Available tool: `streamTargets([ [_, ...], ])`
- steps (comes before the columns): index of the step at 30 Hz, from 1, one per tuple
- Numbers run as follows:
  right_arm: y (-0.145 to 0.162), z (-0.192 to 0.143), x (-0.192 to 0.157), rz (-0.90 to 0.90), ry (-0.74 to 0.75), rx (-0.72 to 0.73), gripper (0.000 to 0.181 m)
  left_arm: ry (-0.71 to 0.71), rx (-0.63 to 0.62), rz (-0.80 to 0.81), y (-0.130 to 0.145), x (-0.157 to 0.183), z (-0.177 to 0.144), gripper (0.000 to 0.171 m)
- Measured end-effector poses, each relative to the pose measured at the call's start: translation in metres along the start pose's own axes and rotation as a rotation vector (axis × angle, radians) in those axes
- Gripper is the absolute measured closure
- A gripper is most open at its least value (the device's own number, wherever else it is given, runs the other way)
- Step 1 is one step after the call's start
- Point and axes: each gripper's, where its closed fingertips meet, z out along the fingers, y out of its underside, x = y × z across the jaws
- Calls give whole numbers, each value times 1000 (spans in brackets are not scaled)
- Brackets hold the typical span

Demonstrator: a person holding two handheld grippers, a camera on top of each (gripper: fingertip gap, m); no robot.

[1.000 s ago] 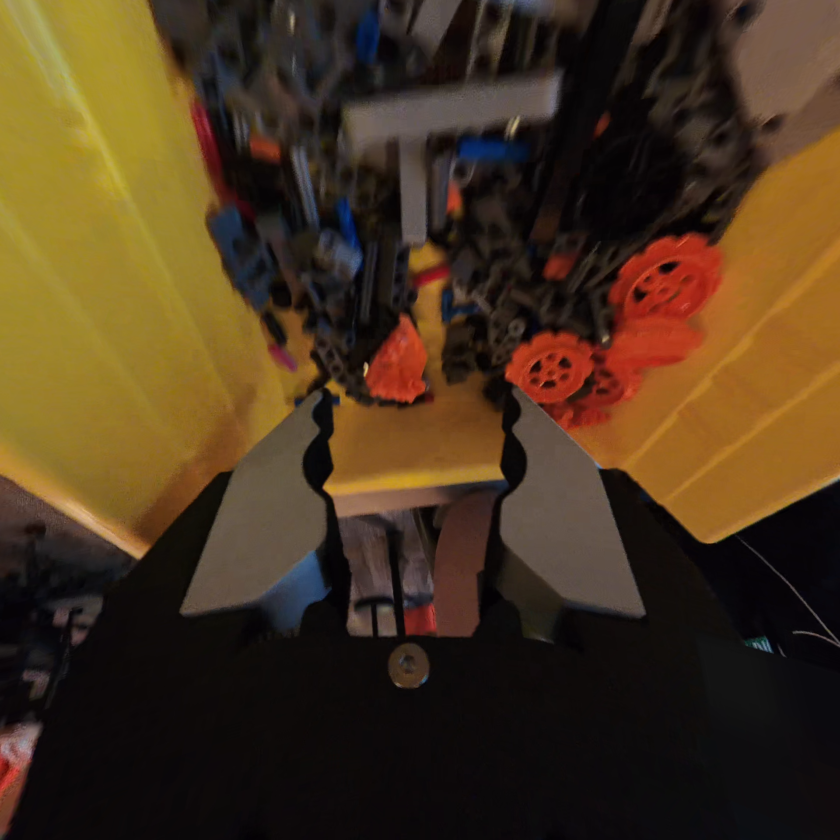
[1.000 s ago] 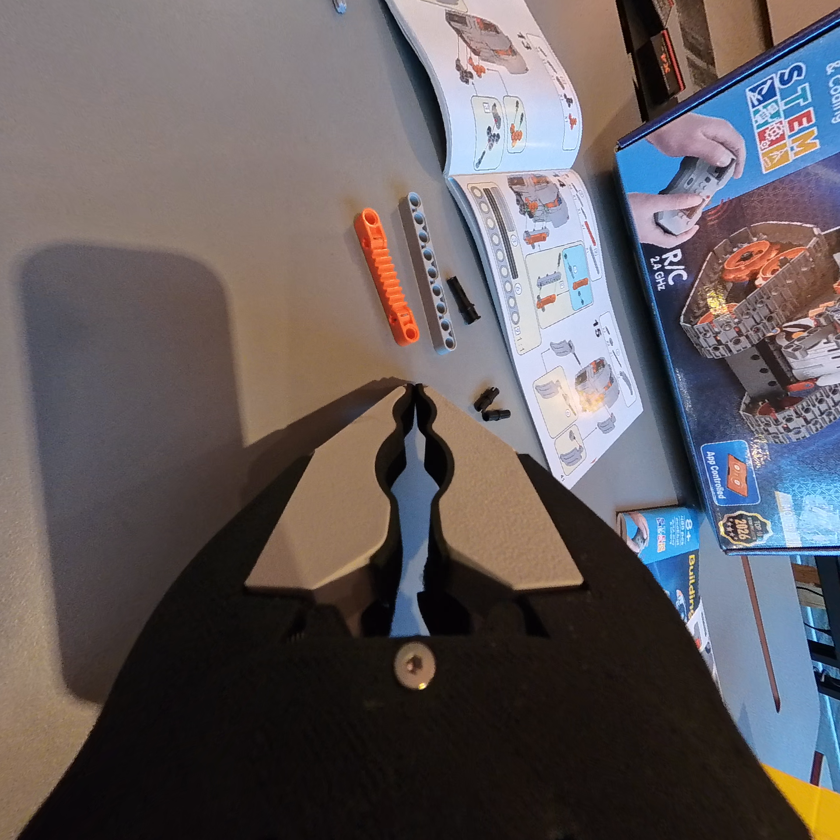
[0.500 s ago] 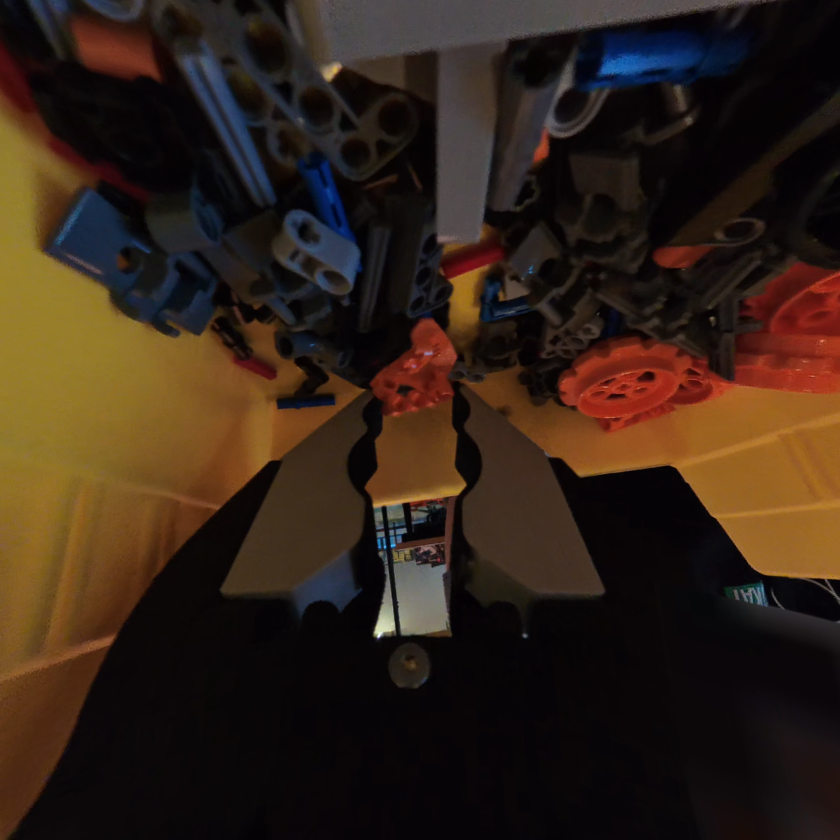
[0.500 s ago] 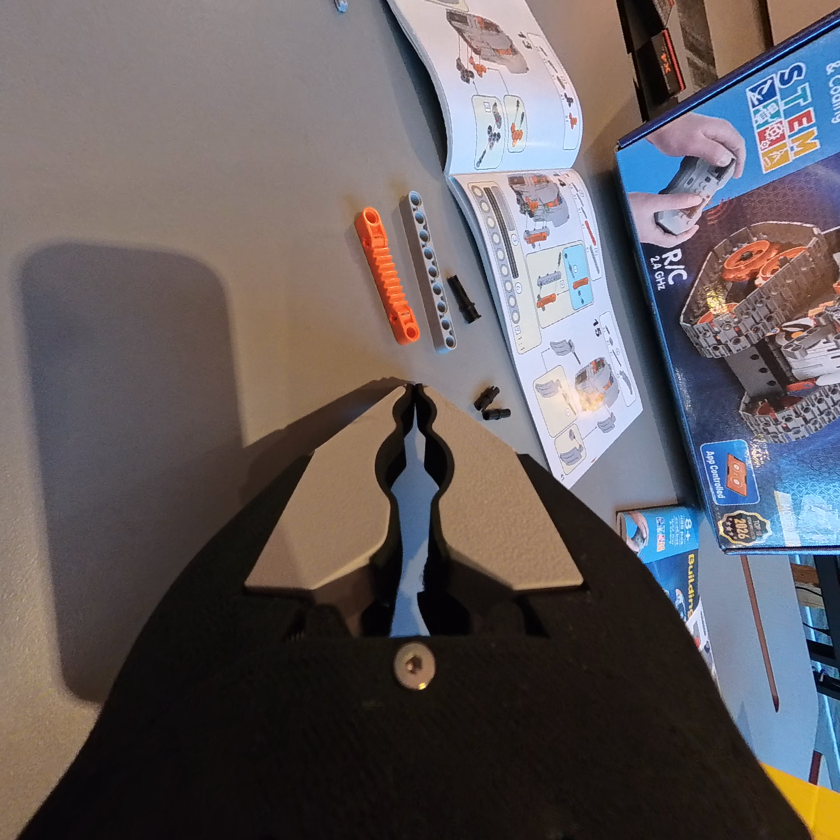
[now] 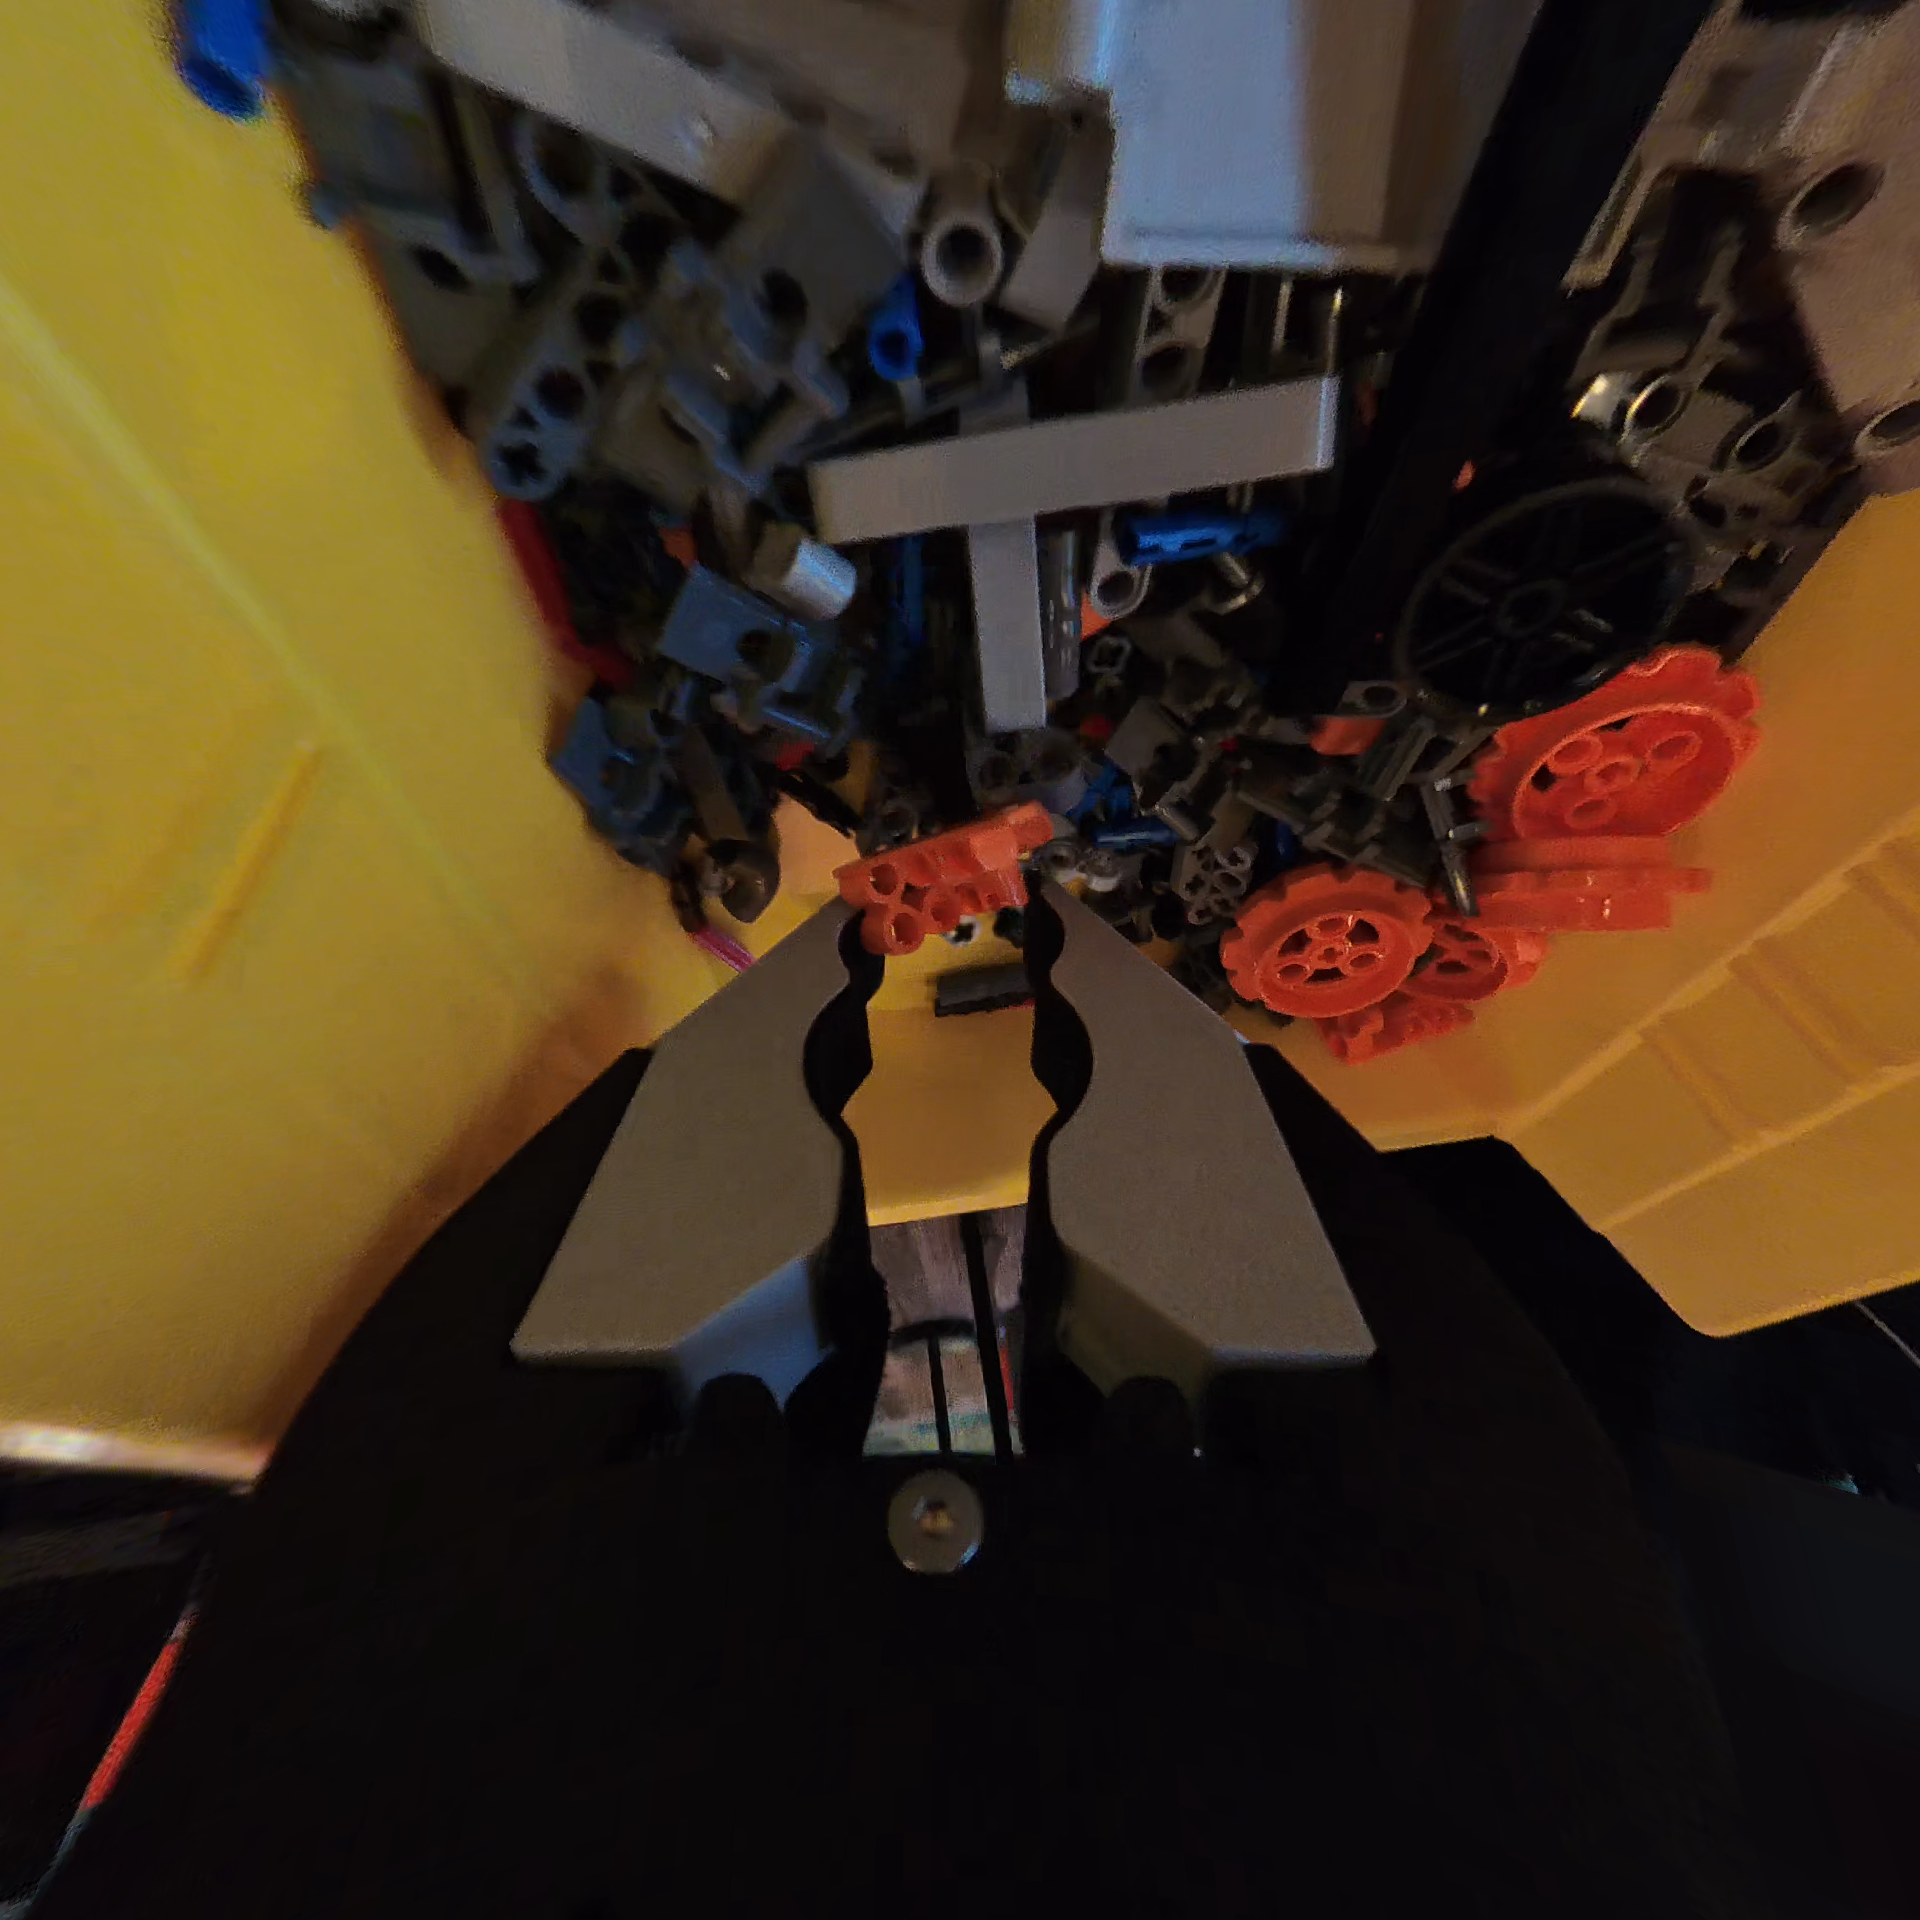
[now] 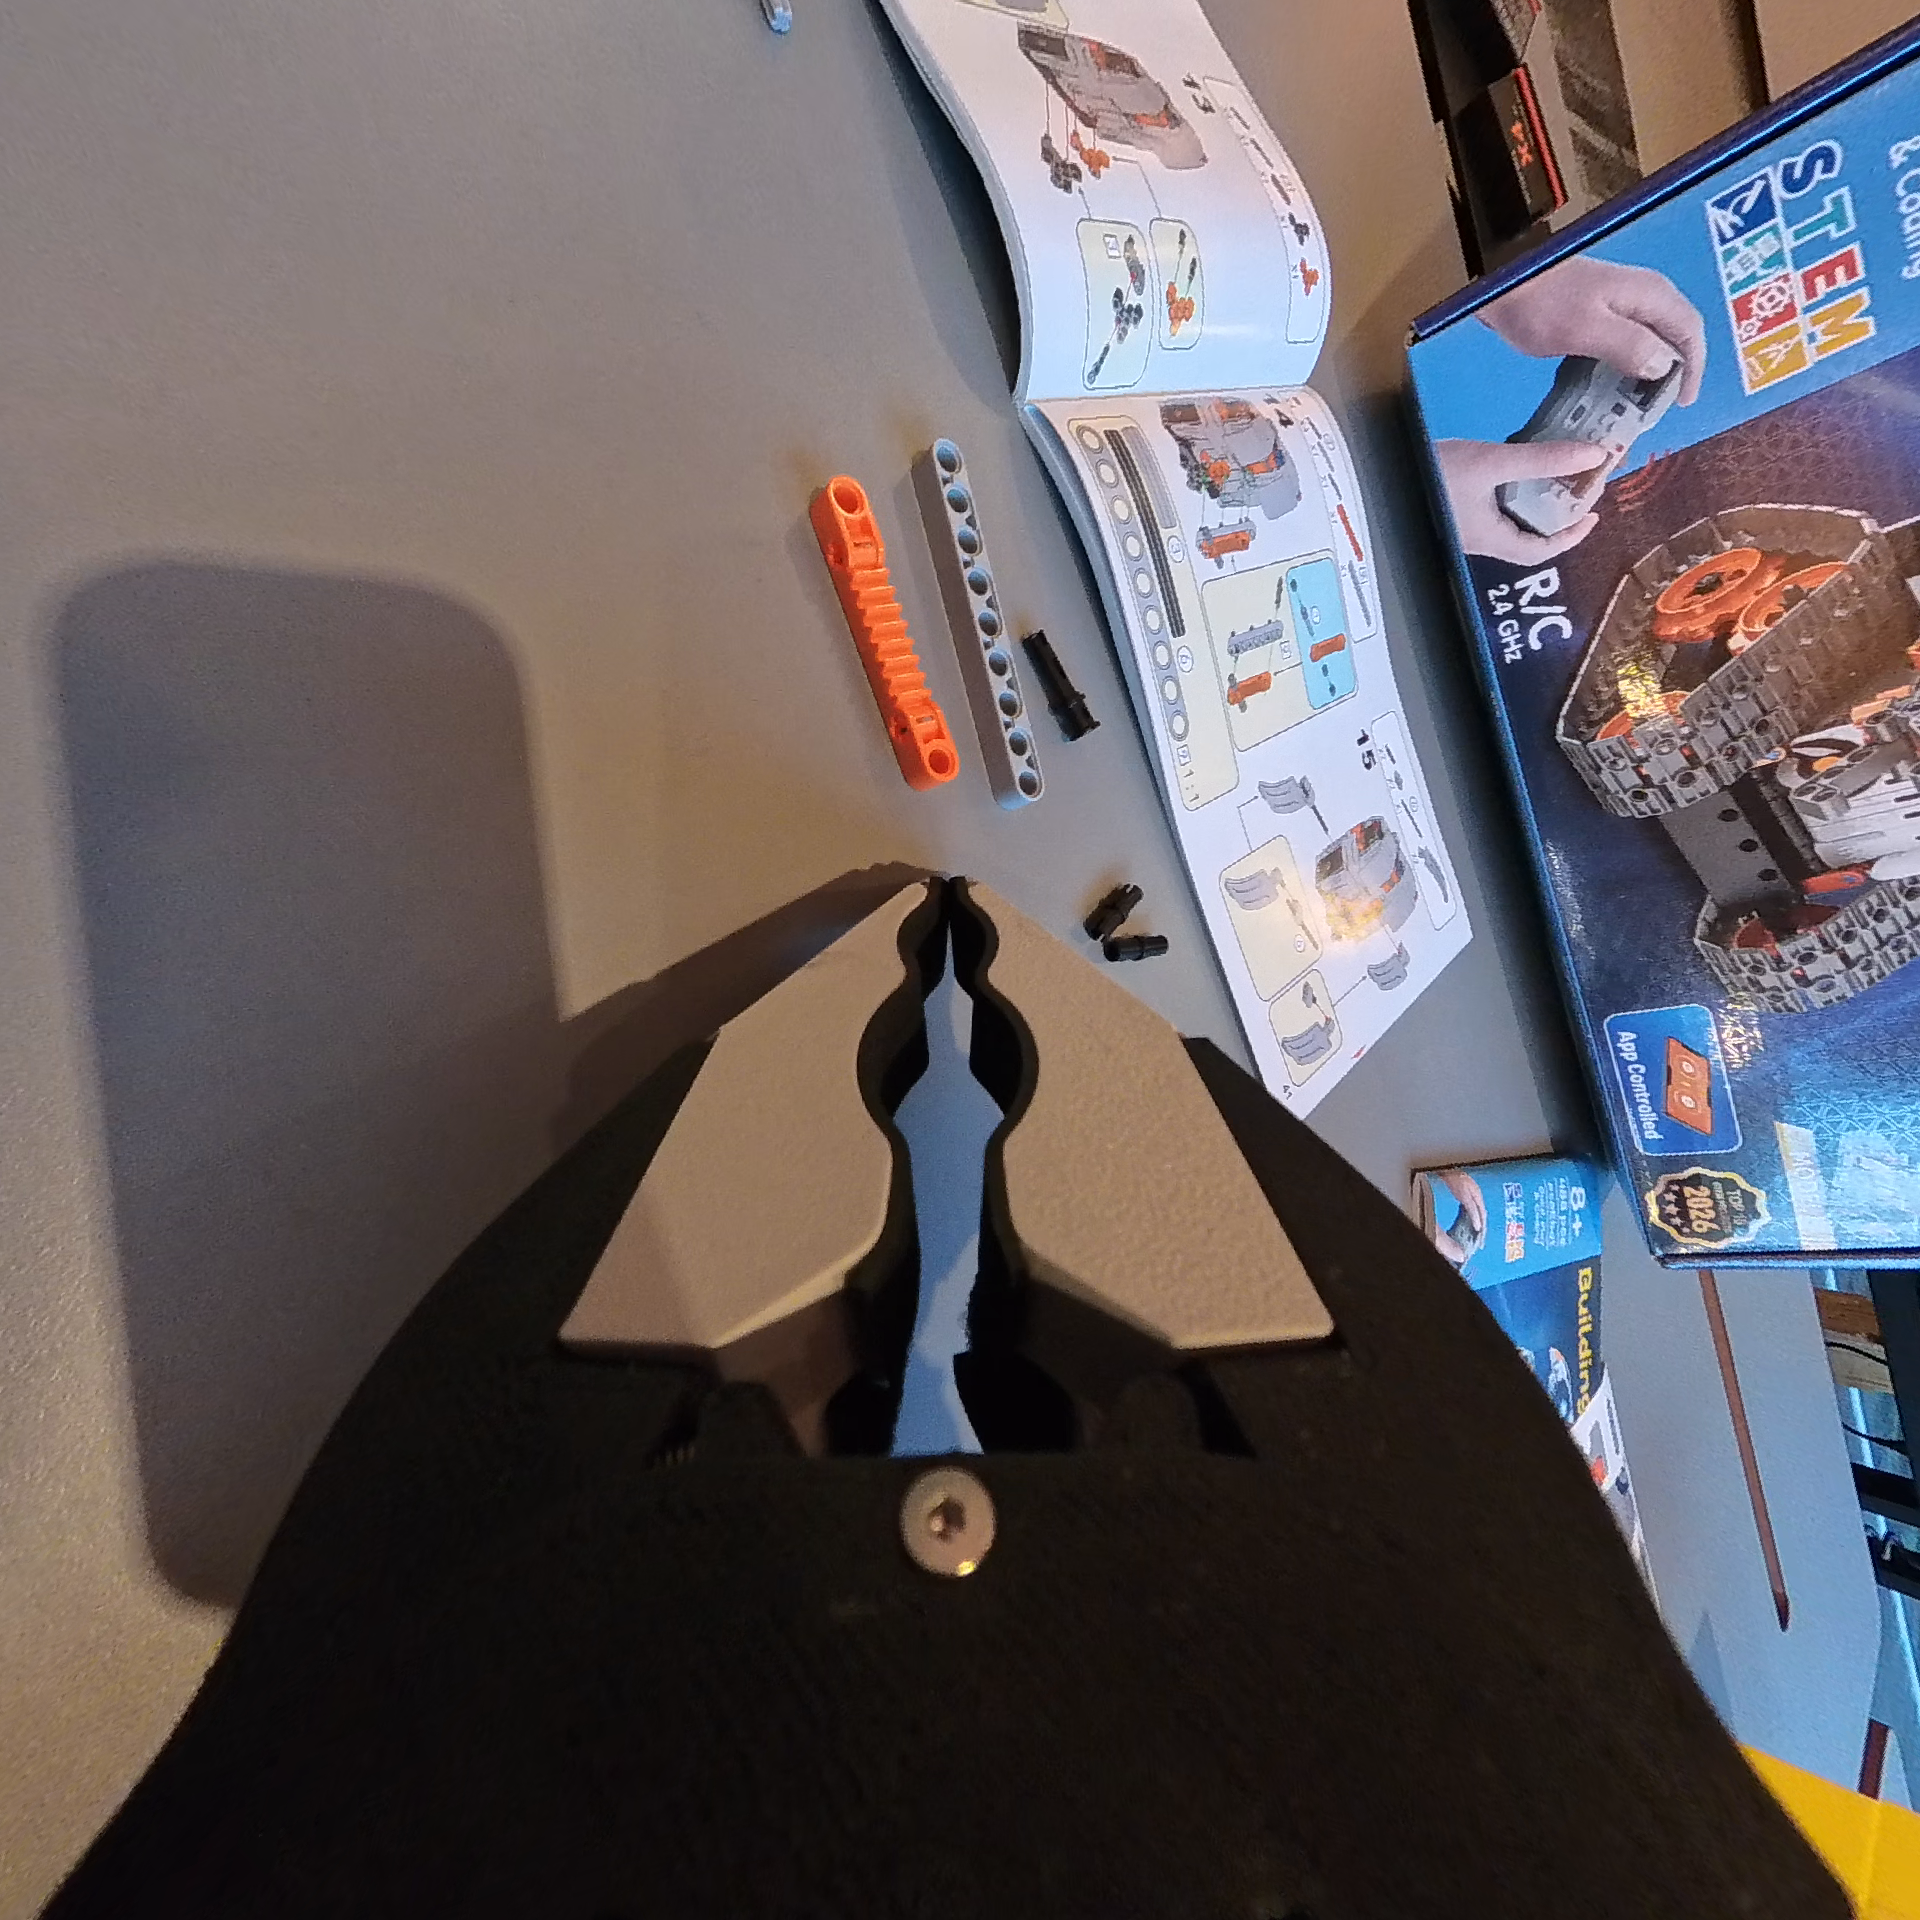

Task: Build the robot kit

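Our left gripper, inside the yellow plastic bin, pinches a small orange holed plastic connector block at frame centre; it looks light, rigid and slick, best held across its flat sides. Our right gripper hovers pressed together, empty, over the grey table below an orange toothed plastic beam.

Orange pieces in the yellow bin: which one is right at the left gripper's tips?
The small orange holed connector block, between the left gripper fingertips. The orange toothed wheels lie off to its right.

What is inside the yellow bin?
The yellow bin holds a pile of building parts: orange gear wheels, a black wheel, grey beams. Parts deeper under the pile are covered.
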Motion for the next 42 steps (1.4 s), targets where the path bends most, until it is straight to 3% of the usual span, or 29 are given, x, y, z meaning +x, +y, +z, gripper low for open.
streamTargets([
  [5,0,0,0,2,-1,2,181,42,134,-77,-16,0,-15,145],
  [7,0,0,0,3,-1,2,181,50,142,-89,-14,2,-17,130],
  [14,0,0,0,5,-1,3,181,64,36,-10,18,28,-10,120],
  [19,0,1,0,7,-2,2,181,75,40,100,13,57,-10,114],
  [25,0,1,0,7,-3,3,181,-15,-122,70,22,58,10,100],
  [32,0,0,0,9,-7,5,181,-48,-184,73,24,62,16,108],
  [35,0,1,0,12,-10,7,181,-34,-206,92,27,58,17,133],
  [42,0,1,0,13,-9,8,181,25,-164,45,27,34,13,134],
])
